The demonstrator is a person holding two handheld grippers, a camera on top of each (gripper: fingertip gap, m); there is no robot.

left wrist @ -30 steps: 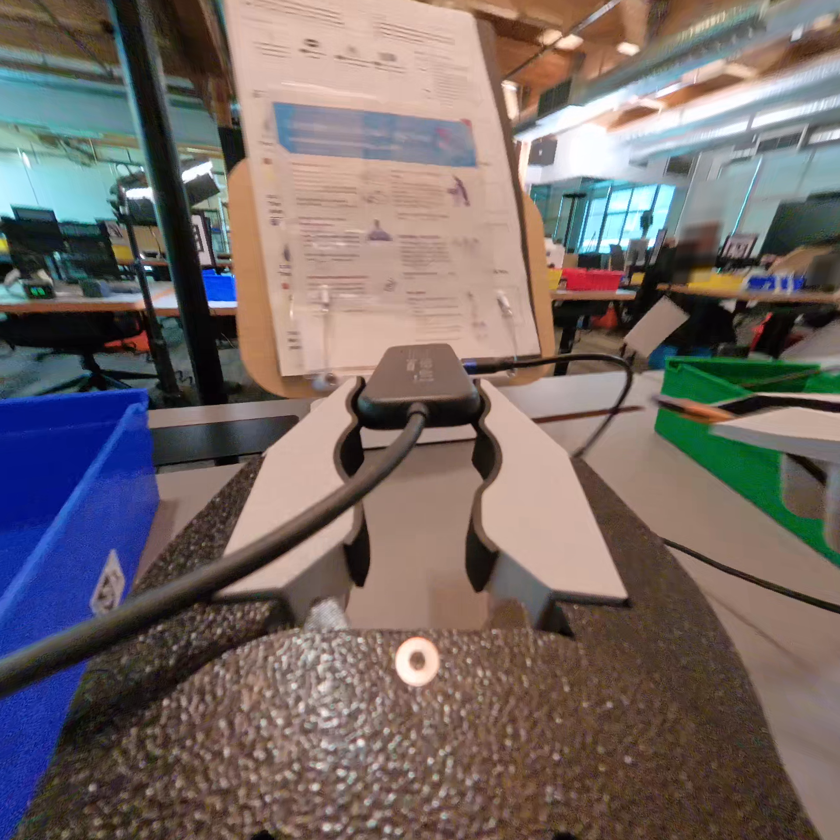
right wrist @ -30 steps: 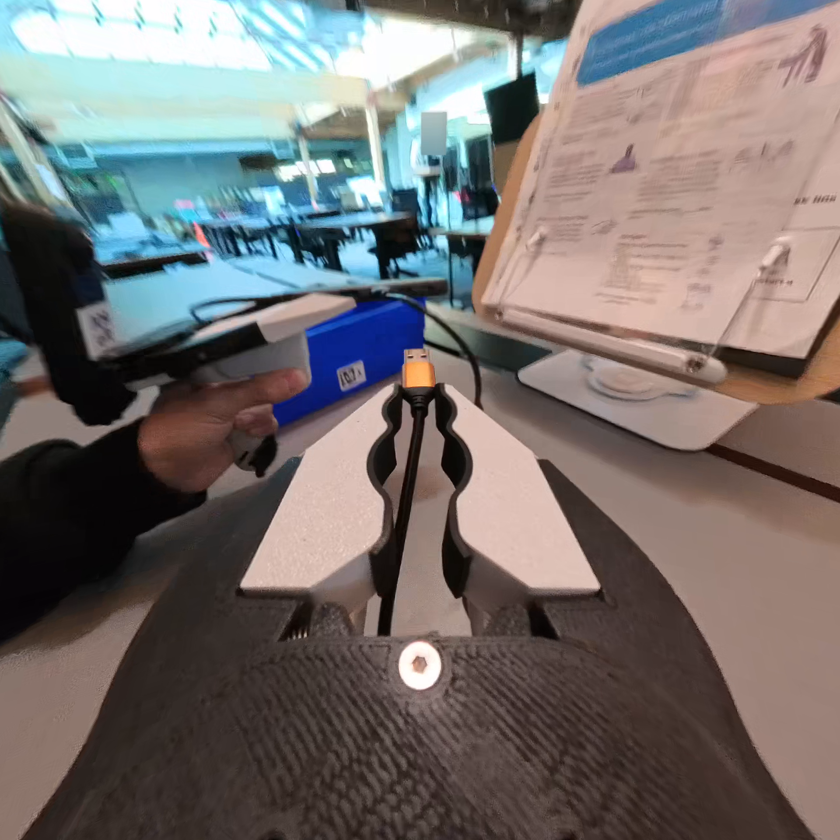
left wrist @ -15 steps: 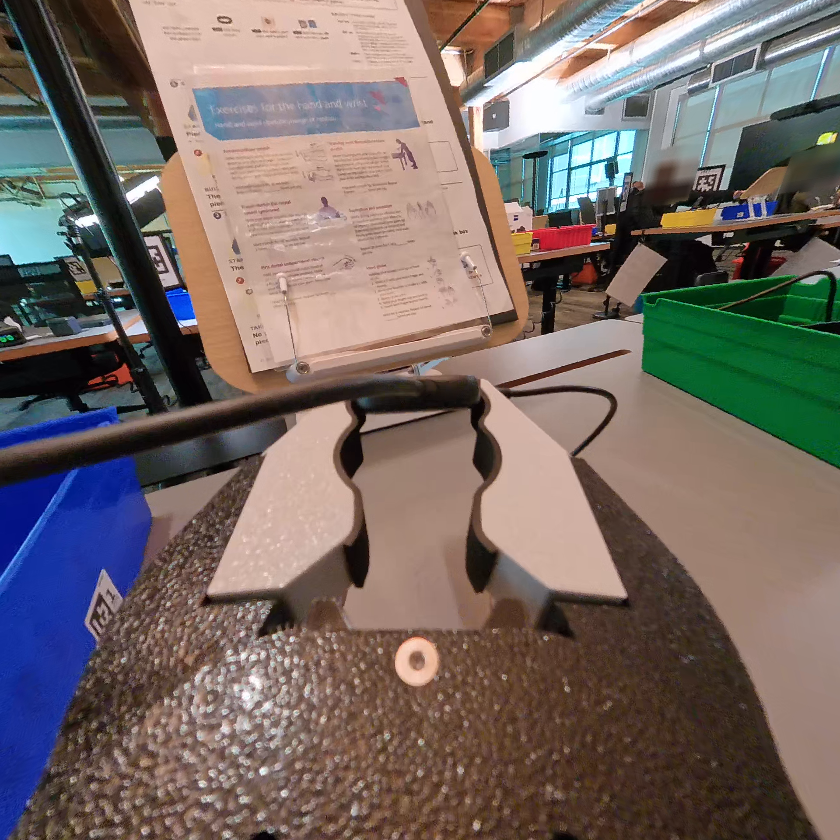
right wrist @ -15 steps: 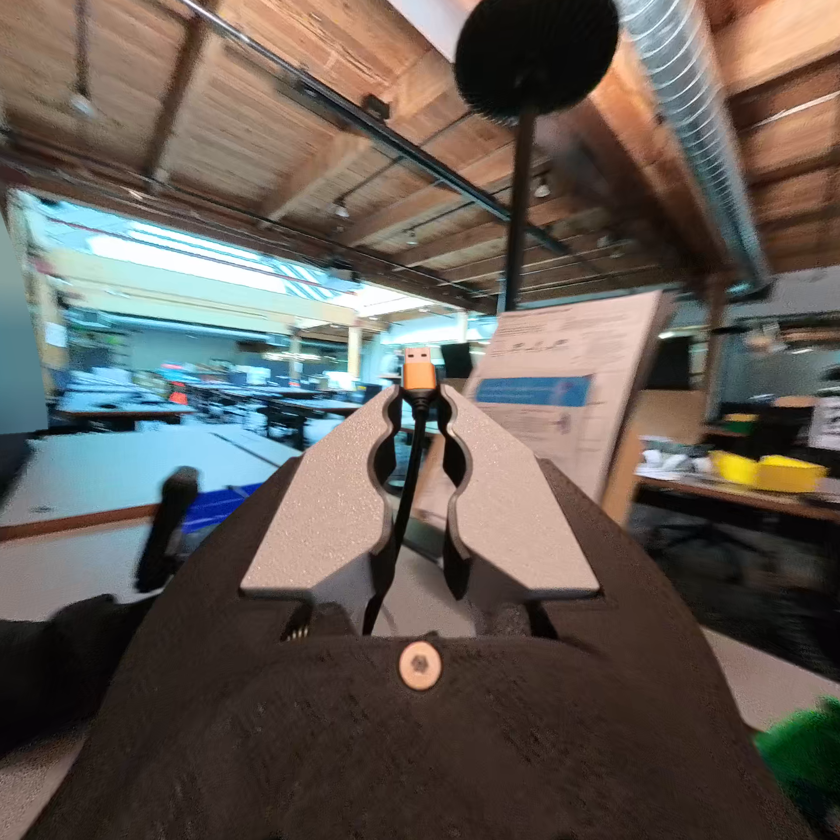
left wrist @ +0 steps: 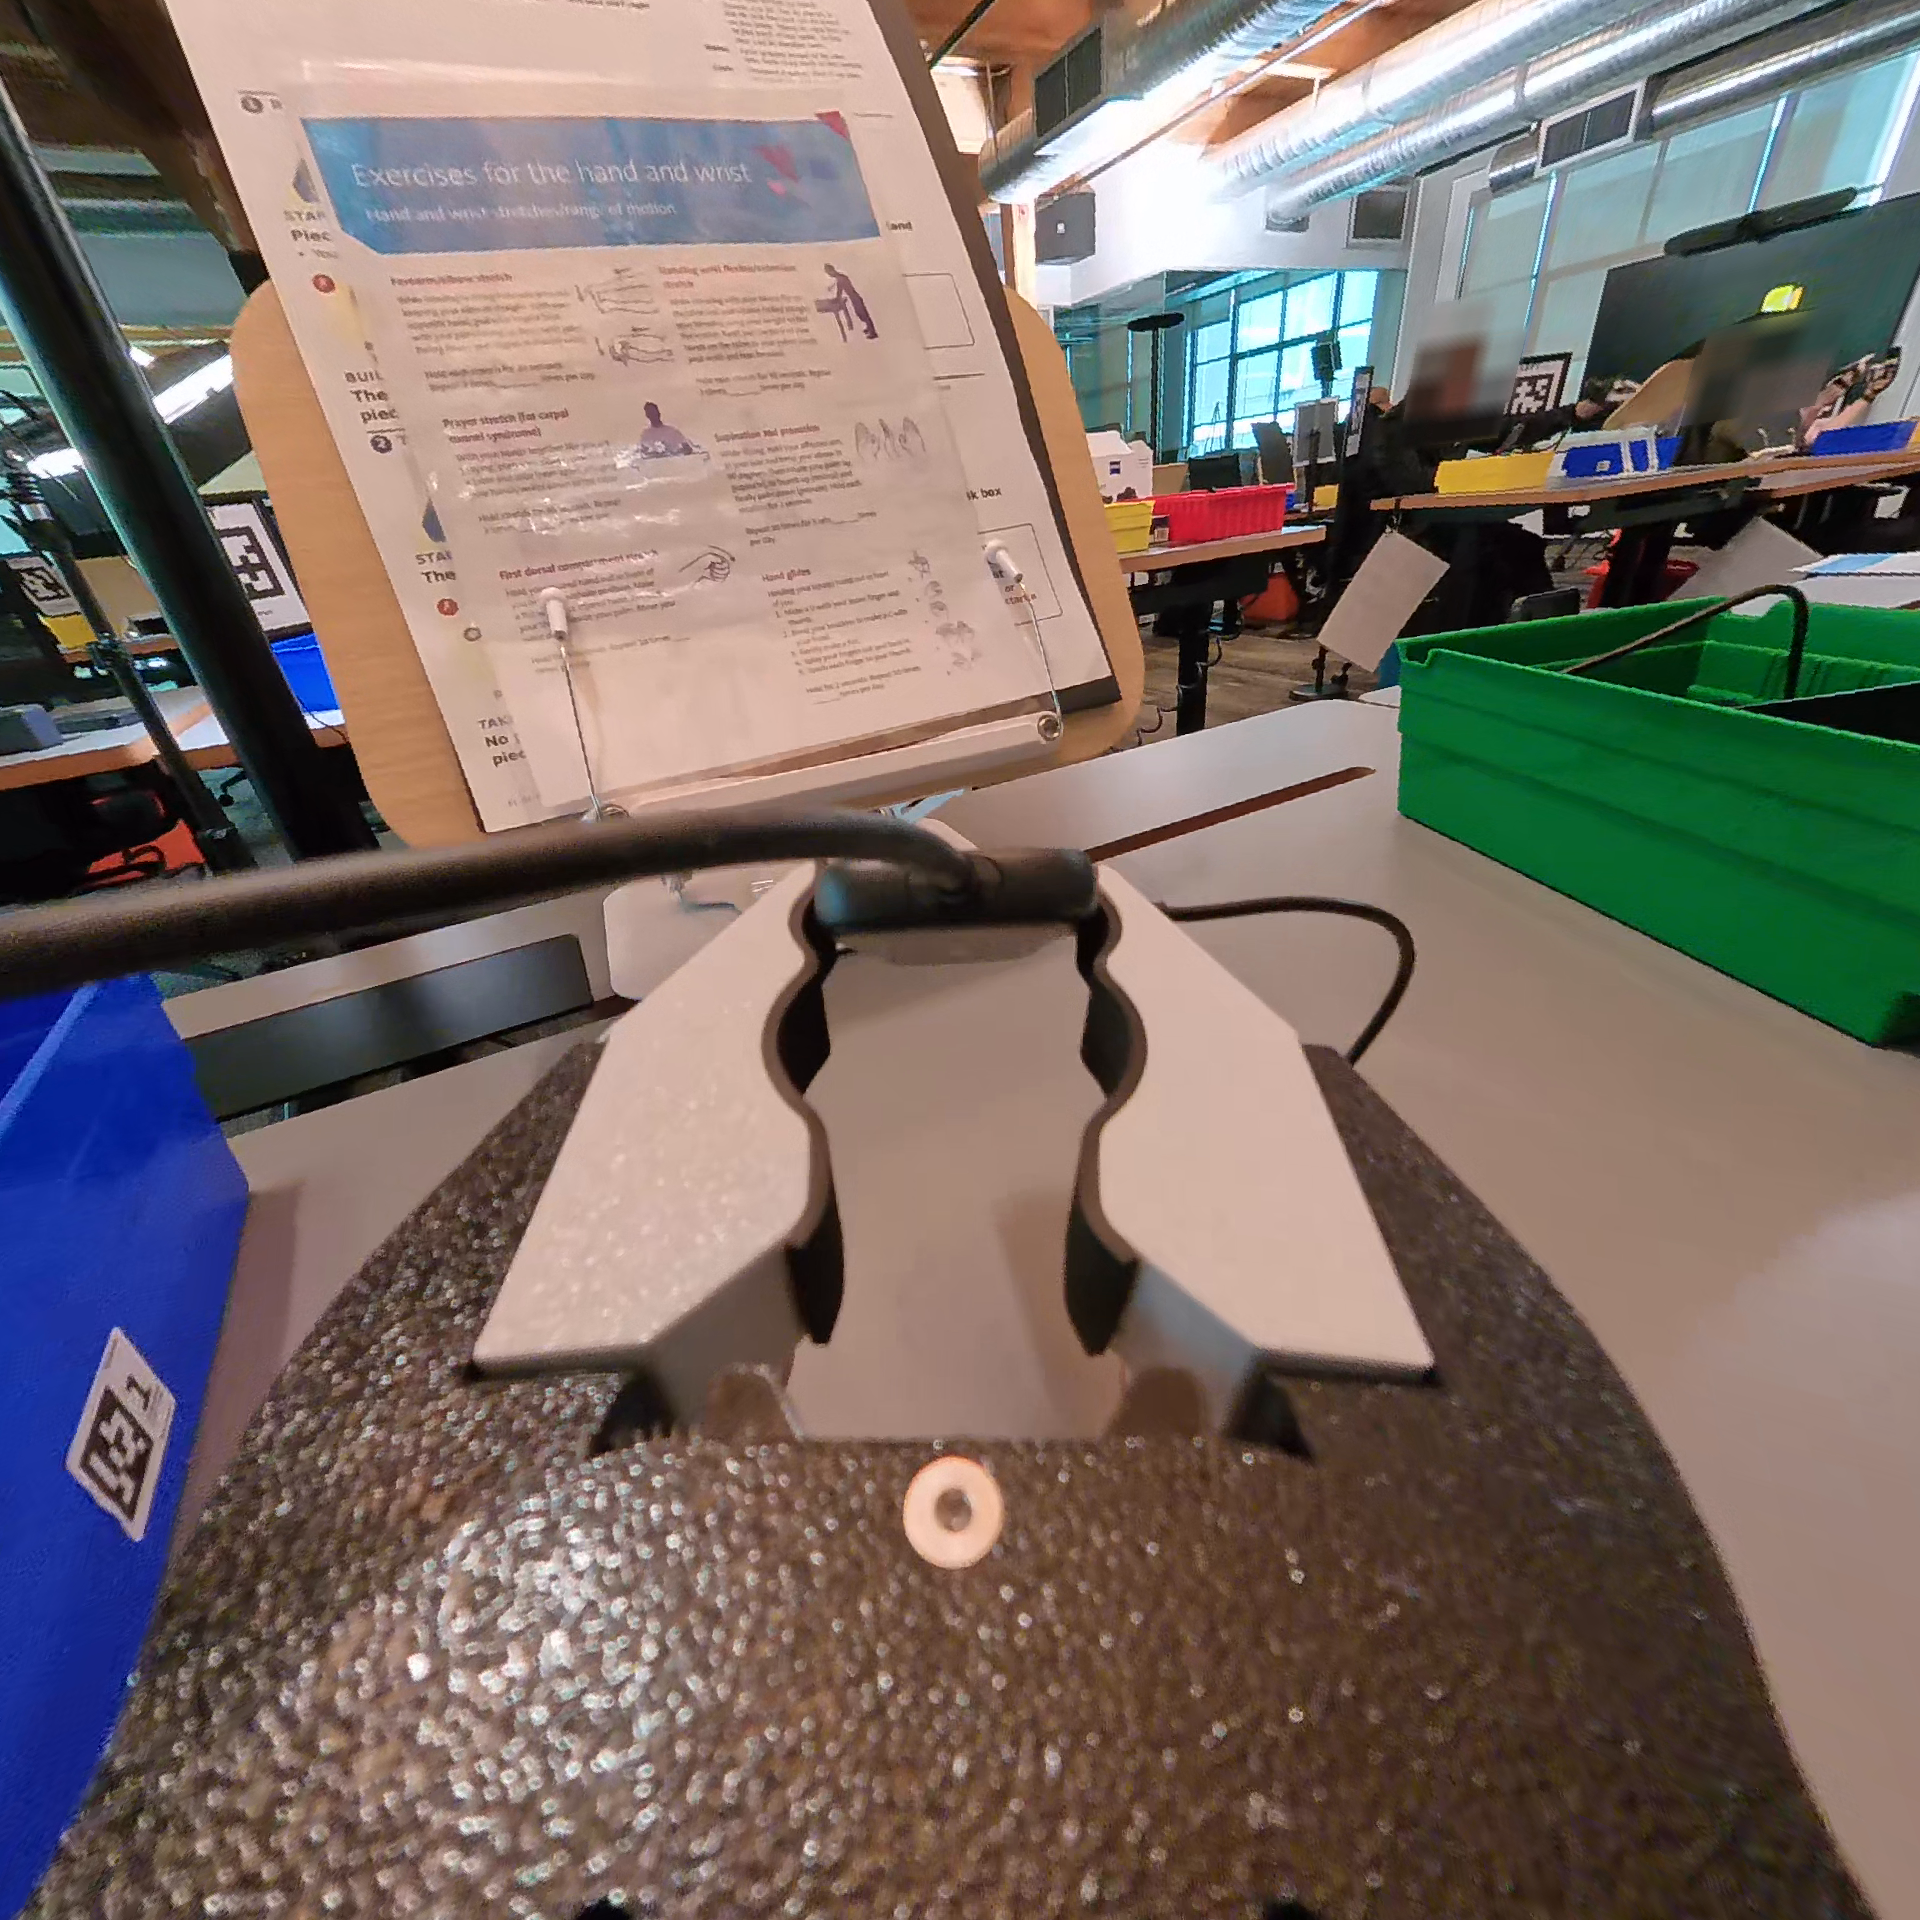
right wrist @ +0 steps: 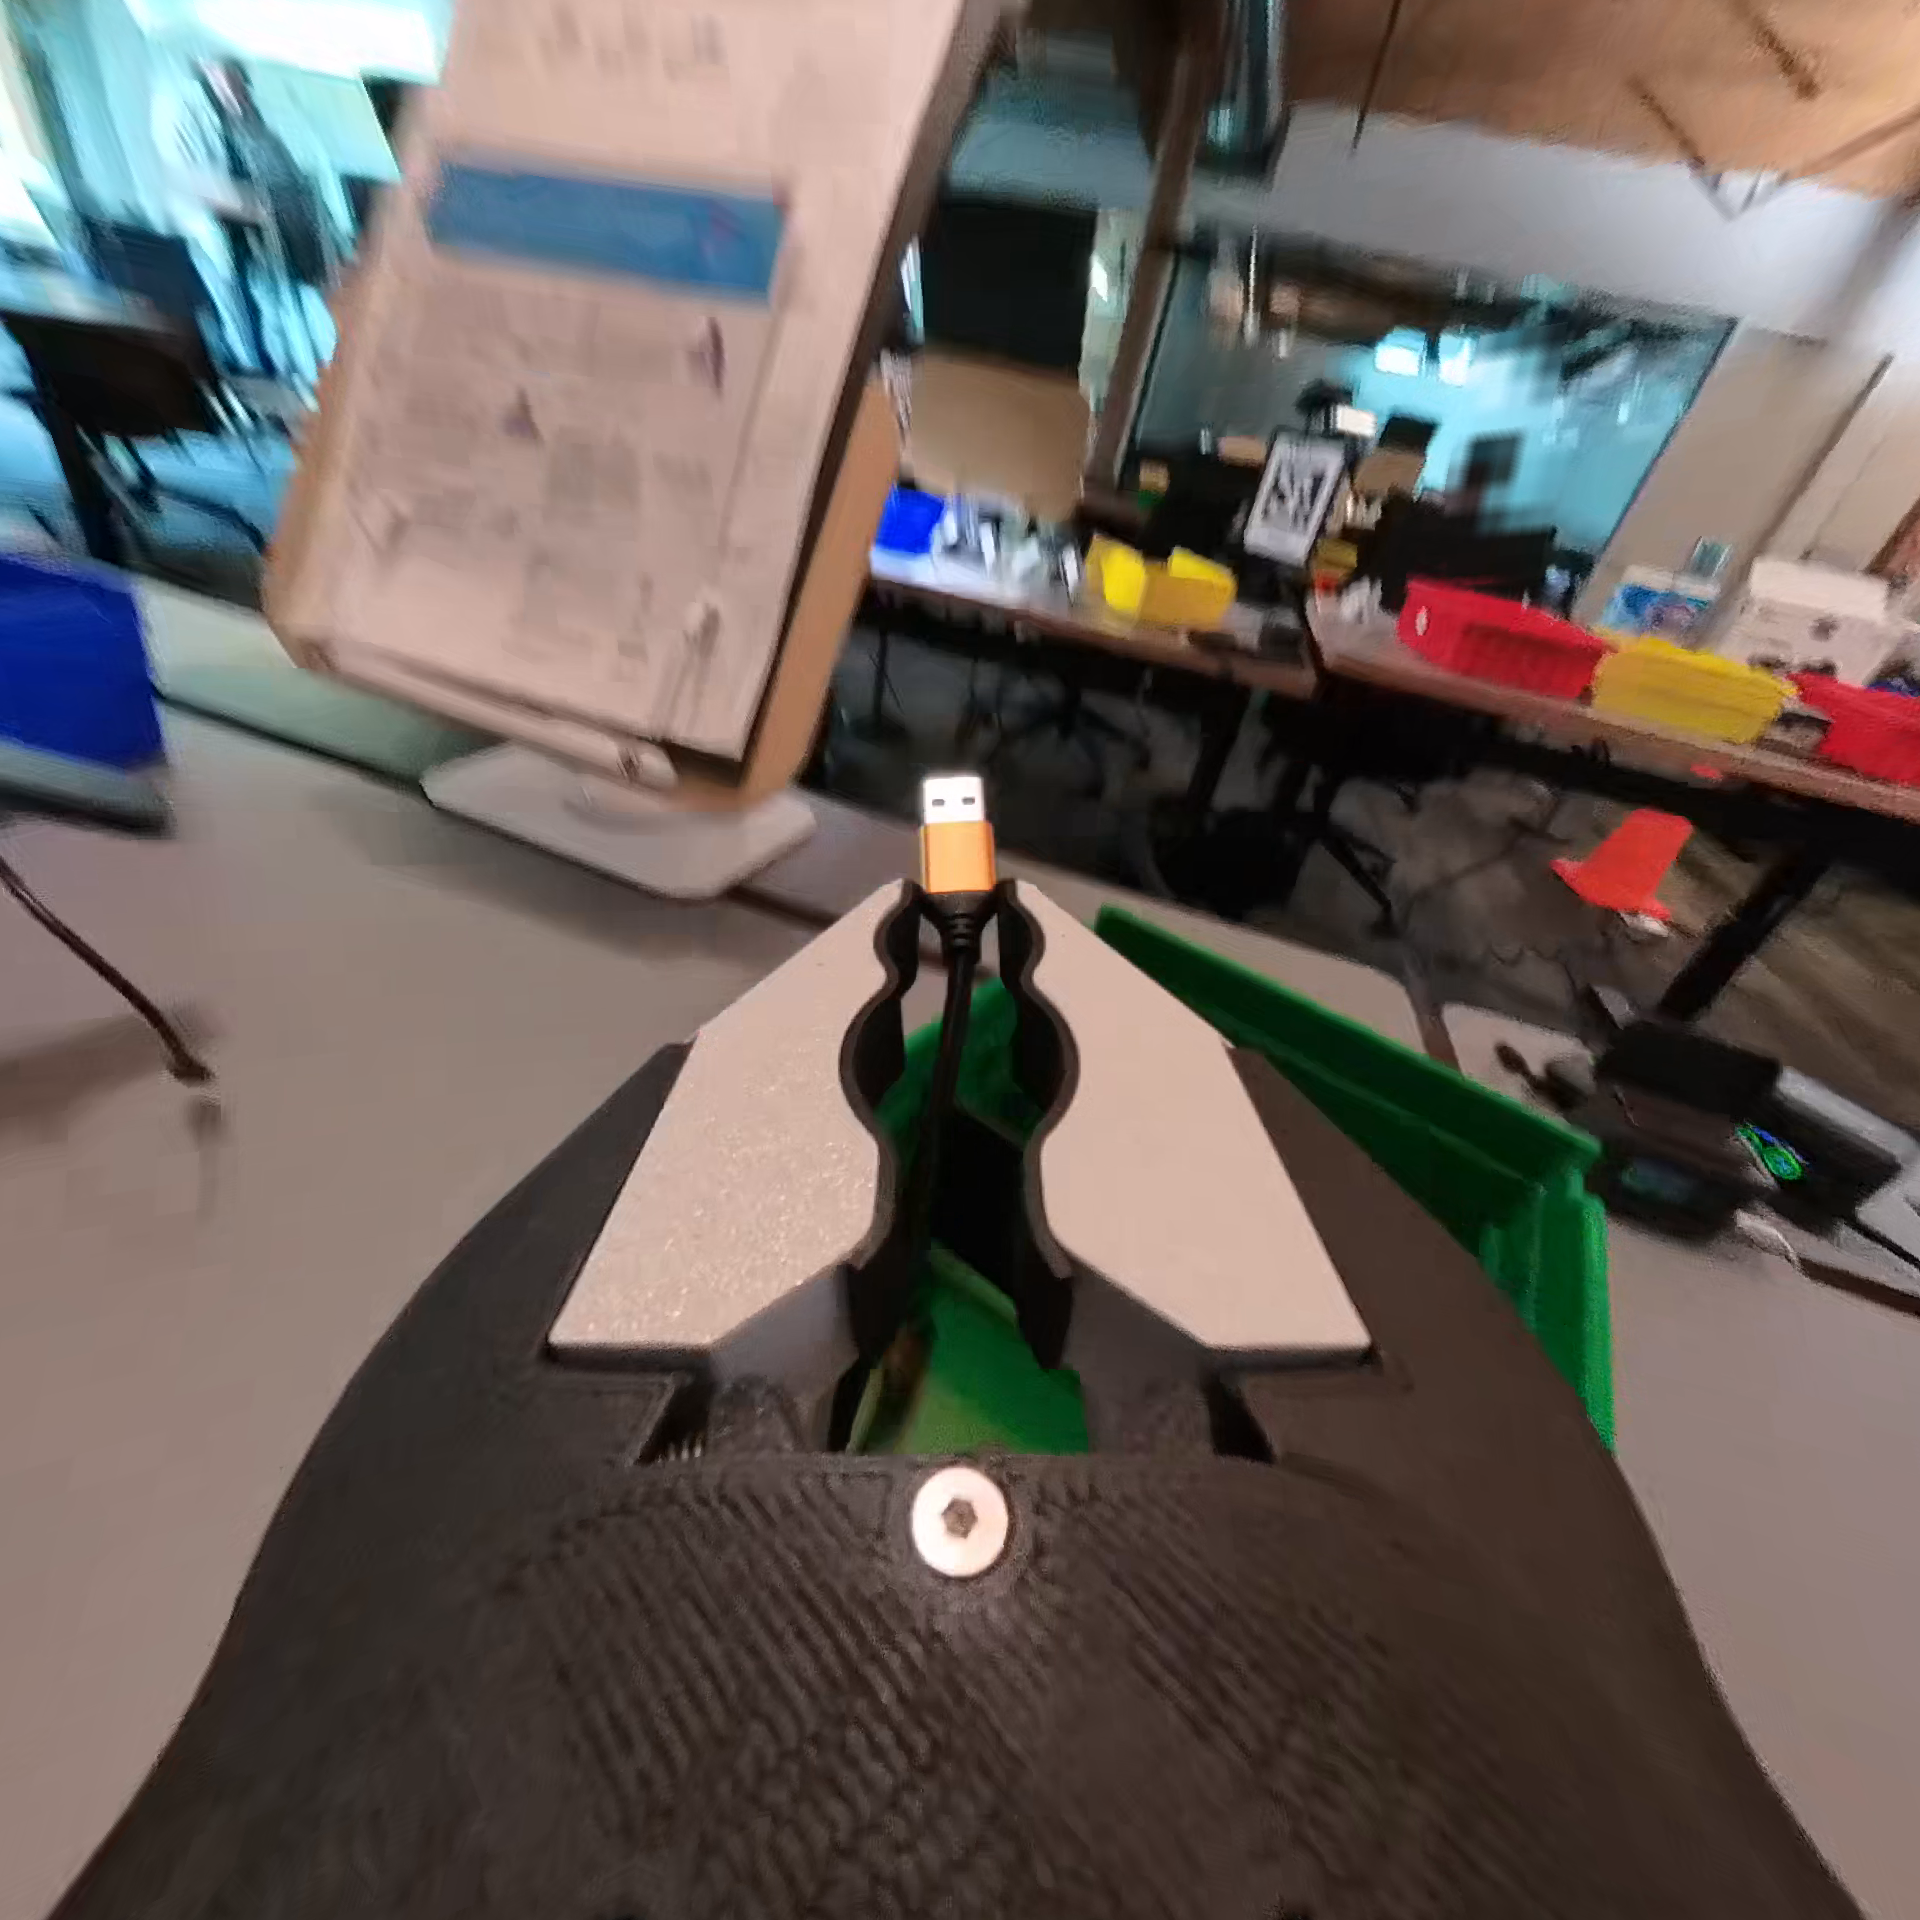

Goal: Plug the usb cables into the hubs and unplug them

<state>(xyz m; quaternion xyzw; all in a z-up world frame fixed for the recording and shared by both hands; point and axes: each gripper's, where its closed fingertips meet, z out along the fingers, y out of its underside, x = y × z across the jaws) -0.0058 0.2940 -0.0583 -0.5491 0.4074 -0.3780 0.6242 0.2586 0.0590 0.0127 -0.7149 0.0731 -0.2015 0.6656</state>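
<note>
USB cable [right wrist: 954, 1039] sat pinched in the right hand-held gripper [right wrist: 956, 904], its orange plug [right wrist: 956, 852] pointing toward twelve o'clock along the fingers. The left hand-held gripper [left wrist: 954, 914] clamped the black hub [left wrist: 951, 904] crosswise at its fingertips, long axis running nine to three o'clock above the worktop [left wrist: 1558, 1195]. Neither view showed the other gripper, so lining plug with port looked unfinished.

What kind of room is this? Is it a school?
More likely a big shared workshop or lab than a school: long tables crowded with red and yellow bins, exposed ceiling ducts, and a green bin on the grey worktable.
</note>
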